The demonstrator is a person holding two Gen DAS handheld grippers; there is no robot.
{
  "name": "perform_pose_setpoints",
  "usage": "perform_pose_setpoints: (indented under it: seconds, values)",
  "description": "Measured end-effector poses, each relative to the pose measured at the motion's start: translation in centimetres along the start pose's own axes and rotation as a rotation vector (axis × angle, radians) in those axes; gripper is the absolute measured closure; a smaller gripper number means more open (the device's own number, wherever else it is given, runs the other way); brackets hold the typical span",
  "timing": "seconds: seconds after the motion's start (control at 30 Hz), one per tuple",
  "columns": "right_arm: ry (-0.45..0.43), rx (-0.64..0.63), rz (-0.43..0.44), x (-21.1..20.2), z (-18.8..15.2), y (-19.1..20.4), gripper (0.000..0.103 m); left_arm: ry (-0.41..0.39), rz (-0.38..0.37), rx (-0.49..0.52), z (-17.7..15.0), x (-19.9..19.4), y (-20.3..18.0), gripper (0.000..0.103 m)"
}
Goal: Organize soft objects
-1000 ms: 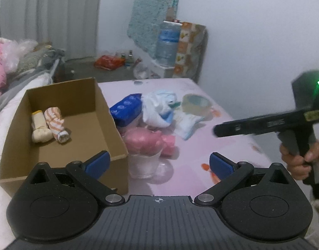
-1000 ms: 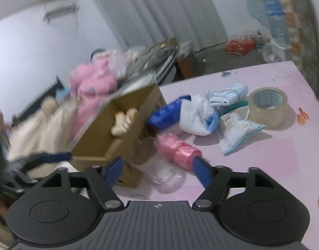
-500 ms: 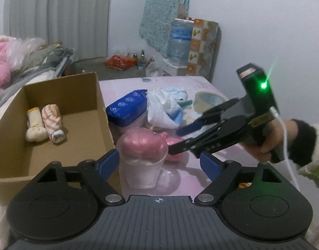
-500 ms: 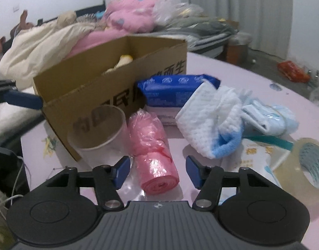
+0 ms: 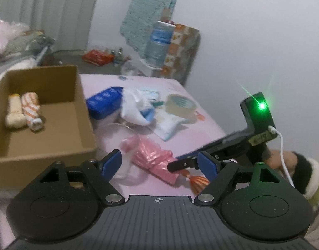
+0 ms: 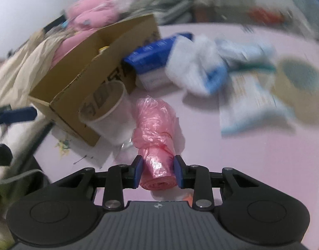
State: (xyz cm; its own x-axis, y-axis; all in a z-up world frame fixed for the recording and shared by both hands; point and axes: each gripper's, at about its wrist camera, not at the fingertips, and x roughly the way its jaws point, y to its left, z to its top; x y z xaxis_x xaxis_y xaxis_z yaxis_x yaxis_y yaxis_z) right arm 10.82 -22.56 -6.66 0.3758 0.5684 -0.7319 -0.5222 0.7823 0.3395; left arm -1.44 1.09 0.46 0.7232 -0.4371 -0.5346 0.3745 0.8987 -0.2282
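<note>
A pink roll of plastic bags (image 6: 155, 129) lies on the pink table beside a clear plastic cup (image 6: 107, 112). My right gripper (image 6: 158, 170) is shut on the near end of the roll; its blue pads press both sides. In the left wrist view the roll (image 5: 153, 158) lies ahead and the right gripper (image 5: 180, 163) reaches it from the right. My left gripper (image 5: 159, 162) is open and empty, just short of the roll. The cardboard box (image 5: 80, 104) at left holds two rolled socks (image 5: 24, 112).
A blue tissue pack (image 5: 103, 102), a white-and-blue cloth (image 5: 136, 106), a white packet (image 5: 167, 125) and a tape roll (image 5: 180, 106) lie behind the pink roll. A bed with pink bedding (image 6: 90, 16) is beyond the box. A wall is at right.
My right gripper has moved in onto the pink roll and shut on its end. The left gripper's view has shifted a little; it stays open.
</note>
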Motion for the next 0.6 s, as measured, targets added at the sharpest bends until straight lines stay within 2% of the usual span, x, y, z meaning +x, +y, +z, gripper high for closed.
perform_pose_setpoints:
  seconds: [0.17,0.3,0.43,0.6]
  values:
    - [-0.011,0.194,0.044,-2.0,-4.1,0.0,0.062,0.044,-0.109,-0.043,-0.8,-0.1,-0.2,0.022]
    - [-0.07,0.269,0.097,-2.9,-6.7,0.2,0.061,0.114,-0.18,-0.118,-1.1,1.3,-0.2,0.023]
    - [-0.167,0.321,0.127,-4.8,-8.4,-0.1,0.058,0.174,-0.184,-0.156,-1.1,3.3,-0.5,0.024]
    - [-0.265,0.375,0.101,-7.3,-10.5,-1.8,0.057,0.254,-0.118,-0.163,-1.1,6.3,-1.3,0.025]
